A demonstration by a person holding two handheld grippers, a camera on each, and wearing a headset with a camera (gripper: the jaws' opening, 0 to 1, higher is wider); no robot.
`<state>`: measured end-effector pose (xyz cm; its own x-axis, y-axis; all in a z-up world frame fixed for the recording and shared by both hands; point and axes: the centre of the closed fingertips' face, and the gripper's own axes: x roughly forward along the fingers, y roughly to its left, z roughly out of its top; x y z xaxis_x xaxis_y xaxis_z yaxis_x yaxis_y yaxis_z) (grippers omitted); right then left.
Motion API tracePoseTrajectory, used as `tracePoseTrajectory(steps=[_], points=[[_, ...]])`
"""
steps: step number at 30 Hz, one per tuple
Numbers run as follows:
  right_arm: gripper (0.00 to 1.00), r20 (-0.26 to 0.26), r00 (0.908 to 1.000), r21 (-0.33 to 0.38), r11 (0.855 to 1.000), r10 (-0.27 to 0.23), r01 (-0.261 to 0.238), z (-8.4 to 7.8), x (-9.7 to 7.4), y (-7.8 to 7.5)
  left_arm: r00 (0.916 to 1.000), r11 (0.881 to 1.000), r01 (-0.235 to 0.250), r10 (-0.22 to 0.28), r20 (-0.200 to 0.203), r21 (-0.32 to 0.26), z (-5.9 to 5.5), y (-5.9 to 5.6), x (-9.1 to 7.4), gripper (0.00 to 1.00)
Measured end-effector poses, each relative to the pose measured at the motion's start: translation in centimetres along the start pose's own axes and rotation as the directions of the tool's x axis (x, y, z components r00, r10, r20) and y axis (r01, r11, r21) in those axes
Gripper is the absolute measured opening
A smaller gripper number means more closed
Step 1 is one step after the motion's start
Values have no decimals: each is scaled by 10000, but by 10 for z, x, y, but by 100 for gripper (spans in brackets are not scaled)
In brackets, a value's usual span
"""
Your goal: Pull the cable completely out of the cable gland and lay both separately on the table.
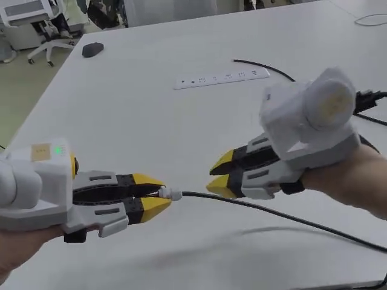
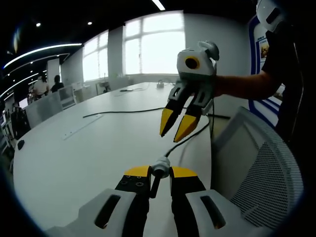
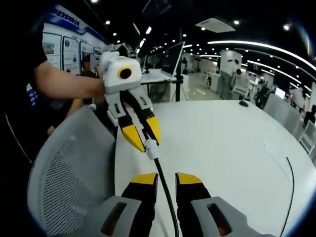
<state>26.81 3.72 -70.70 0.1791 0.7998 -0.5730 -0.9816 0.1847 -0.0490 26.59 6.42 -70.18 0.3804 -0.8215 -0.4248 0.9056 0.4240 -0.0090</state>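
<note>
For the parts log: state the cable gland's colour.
The cable gland is whitish grey, clearest in the head view.

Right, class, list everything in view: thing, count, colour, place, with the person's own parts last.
Gland: one, pale grey, in the left hand-held gripper's jaws.
Cable: one, black, from gland rightward across table.
Power strip: one, white, mid-table.
Second cable: one, black, behind the strip.
Mouse: one, dark, table's far left.
Table: one, white.
Chair: one, white, floor beyond table.
Mesh chair: one, grey, at table's near edge.
Left hand-held gripper: one, white, yellow tips, shut on gland.
Right hand-held gripper: one, same colours, open, beside cable.
</note>
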Motion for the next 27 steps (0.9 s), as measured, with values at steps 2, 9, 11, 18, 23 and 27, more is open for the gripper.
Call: tracePoseTrajectory(steps=[2, 9, 11, 18, 23, 27], points=[[8, -187, 9994, -190, 9994, 292, -295, -1, 9, 6, 10000, 10000, -21, 21, 32, 24, 2, 0, -1, 15], [6, -474, 9970, -381, 9973, 608, -626, -4, 22, 11, 10000, 10000, 50, -51, 13, 85, 2, -2, -3, 15], [4, -507, 9970, -470, 9970, 590, -614, -4, 23, 11, 10000, 9999, 63, -63, -21, 88, 1, -2, -3, 15], [0, -498, 9975, -663, 9964, 503, -535, -3, 22, 9, 10000, 10000, 53, -53, 61, 20, 1, -2, -5, 15], [0, -482, 9977, -723, 9960, 484, -518, -1, 22, 11, 9999, 10000, 26, -26, 103, 20, 1, -2, -7, 15], [0, -489, 9976, -808, 9953, 491, -529, -1, 23, 12, 9999, 10000, 5, -6, 139, 9, -1, -2, -8, 15]])
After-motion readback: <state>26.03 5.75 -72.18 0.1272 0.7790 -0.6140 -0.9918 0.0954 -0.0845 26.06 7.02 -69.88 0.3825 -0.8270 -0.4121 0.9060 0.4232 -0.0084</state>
